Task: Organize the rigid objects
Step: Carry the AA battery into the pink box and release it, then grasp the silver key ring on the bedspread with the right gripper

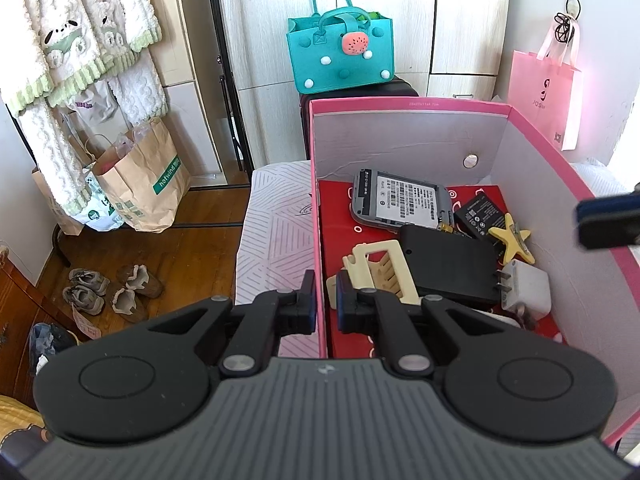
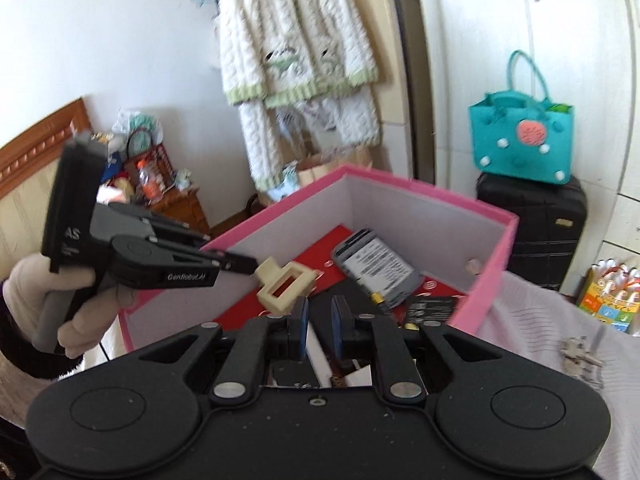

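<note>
Most items already lie in the pink box [image 1: 400, 103], my left tool [image 1: 325, 299] pinches its left wall, my right tool [image 2: 317, 322] hangs narrow and empty, keys [image 2: 580, 356] remain outside.

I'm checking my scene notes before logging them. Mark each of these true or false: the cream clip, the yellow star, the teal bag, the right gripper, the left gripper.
1. The cream plastic hair claw clip is inside the pink cardboard box. True.
2. The yellow star-shaped clip lies outside the box on the bedcover. False: it is in the box, beside the white charger plug.
3. The teal felt handbag sits on the black suitcase. True.
4. The right gripper holds the charger plug. False: nothing is between its fingers.
5. The left gripper has a finger on each side of the box's side wall. True.
</note>
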`<state>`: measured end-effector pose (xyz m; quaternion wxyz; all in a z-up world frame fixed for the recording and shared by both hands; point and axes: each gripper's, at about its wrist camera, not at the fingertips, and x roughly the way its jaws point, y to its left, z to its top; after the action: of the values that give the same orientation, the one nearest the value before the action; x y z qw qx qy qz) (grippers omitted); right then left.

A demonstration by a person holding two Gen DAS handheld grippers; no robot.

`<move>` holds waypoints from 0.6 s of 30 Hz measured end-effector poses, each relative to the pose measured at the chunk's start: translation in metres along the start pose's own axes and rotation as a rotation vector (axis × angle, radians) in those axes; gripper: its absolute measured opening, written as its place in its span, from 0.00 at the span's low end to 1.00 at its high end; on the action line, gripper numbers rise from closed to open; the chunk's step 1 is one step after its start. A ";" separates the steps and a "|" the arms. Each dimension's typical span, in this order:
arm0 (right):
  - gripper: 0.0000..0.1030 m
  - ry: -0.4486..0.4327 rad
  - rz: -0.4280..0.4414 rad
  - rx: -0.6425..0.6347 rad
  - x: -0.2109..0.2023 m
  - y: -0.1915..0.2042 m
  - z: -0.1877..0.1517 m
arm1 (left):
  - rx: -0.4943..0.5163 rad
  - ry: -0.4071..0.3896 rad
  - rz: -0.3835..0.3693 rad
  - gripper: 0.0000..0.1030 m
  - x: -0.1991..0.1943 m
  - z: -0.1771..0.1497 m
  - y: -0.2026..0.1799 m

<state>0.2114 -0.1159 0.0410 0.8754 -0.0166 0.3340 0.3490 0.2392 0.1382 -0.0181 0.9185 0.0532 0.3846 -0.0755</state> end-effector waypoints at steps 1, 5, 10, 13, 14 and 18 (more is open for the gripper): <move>0.17 -0.006 -0.014 0.005 -0.005 -0.003 0.001 | -0.001 0.000 -0.001 0.08 0.001 0.000 0.000; 0.22 -0.023 -0.093 0.038 -0.025 -0.022 -0.004 | -0.002 0.000 -0.001 0.08 0.001 0.001 -0.001; 0.23 -0.044 -0.170 0.118 -0.047 -0.058 -0.015 | 0.002 -0.007 -0.003 0.08 0.001 0.001 0.000; 0.23 -0.050 -0.203 0.149 -0.057 -0.076 -0.022 | 0.003 -0.012 -0.001 0.08 0.004 0.002 -0.004; 0.23 -0.048 -0.212 0.149 -0.058 -0.080 -0.025 | 0.005 -0.013 0.002 0.08 0.004 0.002 -0.005; 0.25 -0.018 -0.208 0.166 -0.052 -0.095 -0.036 | 0.006 -0.014 0.005 0.08 0.005 0.002 -0.006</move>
<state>0.2222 -0.2288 0.0251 0.9082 0.0247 0.3503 0.2277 0.2425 0.1316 -0.0204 0.9211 0.0563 0.3778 -0.0747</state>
